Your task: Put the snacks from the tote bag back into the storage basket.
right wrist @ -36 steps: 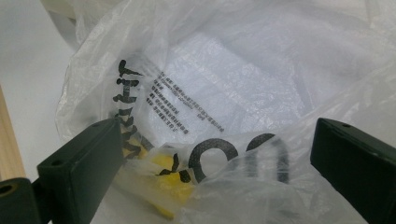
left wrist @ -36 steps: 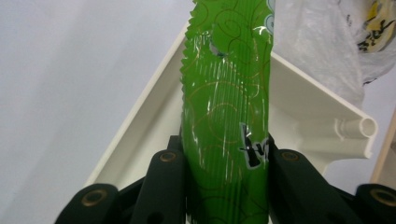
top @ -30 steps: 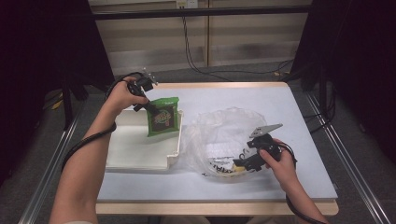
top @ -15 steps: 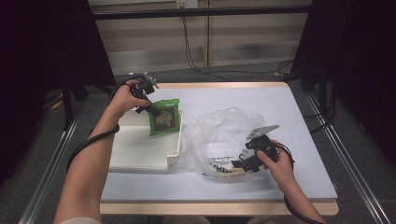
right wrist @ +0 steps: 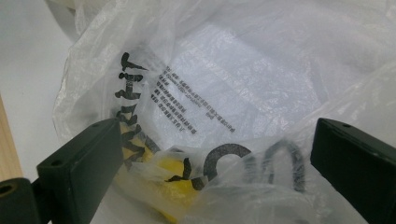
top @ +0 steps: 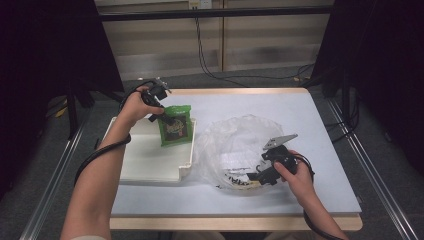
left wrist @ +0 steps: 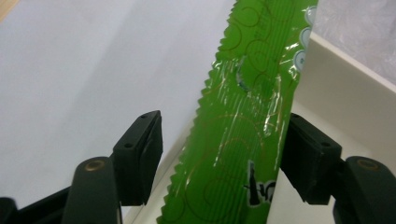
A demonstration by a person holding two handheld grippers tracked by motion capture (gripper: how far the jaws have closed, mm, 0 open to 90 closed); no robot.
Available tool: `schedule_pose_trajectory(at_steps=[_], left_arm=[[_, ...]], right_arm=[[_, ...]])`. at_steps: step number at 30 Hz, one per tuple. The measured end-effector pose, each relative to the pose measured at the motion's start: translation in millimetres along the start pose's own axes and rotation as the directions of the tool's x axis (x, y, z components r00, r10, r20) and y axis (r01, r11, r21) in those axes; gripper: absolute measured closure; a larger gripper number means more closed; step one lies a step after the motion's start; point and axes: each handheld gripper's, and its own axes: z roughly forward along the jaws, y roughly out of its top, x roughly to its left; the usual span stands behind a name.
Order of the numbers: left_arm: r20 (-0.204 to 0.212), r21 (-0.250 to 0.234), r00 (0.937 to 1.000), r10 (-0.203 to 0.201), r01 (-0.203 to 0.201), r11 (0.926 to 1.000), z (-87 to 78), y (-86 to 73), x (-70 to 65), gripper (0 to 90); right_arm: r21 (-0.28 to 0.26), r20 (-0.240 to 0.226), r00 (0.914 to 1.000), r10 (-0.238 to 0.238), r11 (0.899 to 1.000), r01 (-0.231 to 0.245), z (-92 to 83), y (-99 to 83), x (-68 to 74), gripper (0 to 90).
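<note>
Green foil, the packet [left wrist: 243,135], stands between your left gripper's [left wrist: 219,154] jaws, but the pads are off it: the left finger [left wrist: 140,154] shows clear daylight to the serrated edge, and the right finger [left wrist: 306,161] sits just beside or barely against the far face. Those jaws have just been opening with the packet between them. My reading is that you are at the release step, setting the packet down at the tray [top: 150,165] wall nearest the bag [top: 240,145].

Your right gripper [right wrist: 215,172] has its jaws wide, with crumpled bag film and black lettering lying between the fingers; neither pad presses on it. Whether any film is pinched lower down, I cannot tell.

Next move, as I judge it: draw the left gripper straight back along its own fingers so neither pad drags the foil, then check that the packet stays leaning on the wall and does not tip.

The high view places the packet [top: 175,125] upright at the tray's far corner, under your left hand [top: 137,105], and well apart from your right hand [top: 290,172]. The left gripper view alone resolves the gap at each pad. The right gripper view alone reveals something yellow [right wrist: 177,182] inside the bag, just beyond the left finger.
</note>
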Motion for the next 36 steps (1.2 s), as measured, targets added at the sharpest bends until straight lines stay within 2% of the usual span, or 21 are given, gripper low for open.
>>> schedule_pose_trajectory(at_steps=[1, 4, 6, 8, 9, 10, 11, 12, 13, 14, 16, 17, 18, 19, 22, 23, 24, 30, 33, 34, 36], left_arm=[[-0.004, -0.022, 0.9989, -0.046, 0.046, 0.9987, 0.9, -0.4, -1.9, 33.3], [0.002, -0.037, 0.9965, -0.084, 0.084, 0.9958, -0.5, -1.2, -1.6, 27.1], [-0.009, -0.009, 0.9984, -0.057, 0.056, 0.9984, -2.8, -2.4, 0.0, 25.5], [-0.008, -0.011, 0.9967, -0.080, 0.080, 0.9967, -4.9, -3.3, -1.6, 23.4], [-0.010, -0.007, 0.9977, -0.067, 0.067, 0.9977, -6.4, -3.9, -1.4, 23.4], [-0.007, -0.028, 0.9942, -0.107, 0.107, 0.9939, -6.6, -4.5, -4.0, 22.8], [-0.010, -0.003, 0.9969, -0.078, 0.078, 0.9969, -9.4, -4.9, -2.0, 22.0], [-0.014, -0.011, 0.9961, -0.087, 0.087, 0.9961, -10.5, -5.7, -2.2, 21.1], [-0.013, -0.028, 0.9920, -0.126, 0.125, 0.9917, -11.3, -6.6, -4.1, 19.9], [-0.021, -0.014, 0.9951, -0.097, 0.097, 0.9952, -13.6, -7.8, -2.0, 19.3], [-0.017, -0.049, 0.9896, -0.143, 0.142, 0.9886, -15.1, -10.2, -4.9, 18.4], [-0.016, -0.014, 0.9939, -0.109, 0.109, 0.9940, -19.3, -10.9, -2.8, 18.4], [-0.019, -0.045, 0.9884, -0.150, 0.149, 0.9878, -19.0, -12.3, -5.6, 17.9], [-0.025, -0.057, 0.9867, -0.161, 0.159, 0.9857, -19.4, -14.1, -6.7, 17.1], [-0.022, -0.015, 0.9911, -0.131, 0.131, 0.9913, -24.3, -18.2, -5.7, 16.2], [-0.020, -0.049, 0.9850, -0.171, 0.170, 0.9842, -23.3, -19.2, -9.2, 16.0], [-0.024, -0.022, 0.9908, -0.134, 0.133, 0.9909, -26.3, -20.3, -7.8, 15.7], [-0.032, -0.054, 0.9843, -0.174, 0.172, 0.9836, -32.3, -30.7, -13.8, 14.5], [-0.036, -0.053, 0.9858, -0.164, 0.162, 0.9853, -35.9, -37.3, -15.7, 14.0], [-0.032, -0.094, 0.9754, -0.218, 0.214, 0.9723, -34.2, -39.5, -20.3, 13.5], [-0.039, -0.066, 0.9828, -0.180, 0.177, 0.9820, -37.7, -44.8, -20.5, 13.3]], right_arm=[[0.001, 0.000, 1.0000, -0.001, 1.000, 0.001, -0.3, -0.1, -0.1, 2.3], [-0.003, -0.001, 1.0000, 0.000, 1.000, 0.000, -1.9, 0.6, 0.1, 2.3], [-0.009, -0.007, 1.0000, 0.000, 1.000, 0.000, -2.4, 1.0, 0.6, 2.3], [-0.006, -0.003, 1.0000, -0.002, 1.000, 0.002, -2.8, 1.7, 1.4, 2.3], [-0.005, -0.001, 1.0000, -0.005, 1.000, 0.005, -3.0, 2.0, 1.7, 2.3], [-0.005, -0.003, 1.0000, -0.008, 1.000, 0.008, -3.1, 2.5, 1.9, 2.3], [-0.012, -0.008, 0.9999, -0.009, 1.000, 0.009, -2.7, 2.8, 2.2, 2.3], [-0.006, 0.000, 0.9999, -0.012, 1.000, 0.012, -3.2, 3.4, 2.7, 2.3], [-0.010, -0.005, 0.9999, -0.011, 1.000, 0.011, -3.0, 3.6, 2.9, 2.3], [-0.011, -0.006, 0.9999, -0.011, 1.000, 0.011, -3.1, 3.9, 3.1, 2.3], [-0.013, -0.008, 0.9999, -0.015, 1.000, 0.015, -3.1, 4.0, 3.3, 2.3], [-0.011, -0.009, 0.9998, -0.016, 1.000, 0.016, -3.2, 3.9, 3.5, 2.3], [-0.008, -0.008, 0.9999, -0.013, 1.000, 0.013, -3.1, 3.8, 4.2, 2.3], [-0.008, -0.008, 0.9999, -0.013, 1.000, 0.013, -3.0, 3.9, 4.6, 2.3], [-0.013, -0.011, 0.9998, -0.016, 1.000, 0.016, -3.5, 4.7, 6.9, 2.3], [-0.014, -0.012, 0.9998, -0.017, 1.000, 0.017, -4.0, 4.7, 7.6, 2.3], [-0.013, -0.005, 0.9997, -0.024, 1.000, 0.024, -4.7, 4.8, 8.0, 2.3], [-0.017, -0.007, 0.9997, -0.025, 1.000, 0.025, -7.9, 5.1, 10.6, 2.3], [-0.021, 0.000, 0.9995, -0.032, 0.999, 0.032, -9.2, 7.1, 12.4, 2.3], [-0.022, -0.005, 0.9994, -0.034, 0.999, 0.034, -9.3, 7.8, 13.0, 2.3], [-0.020, -0.002, 0.9992, -0.039, 0.999, 0.039, -8.8, 8.9, 14.6, 2.3]])
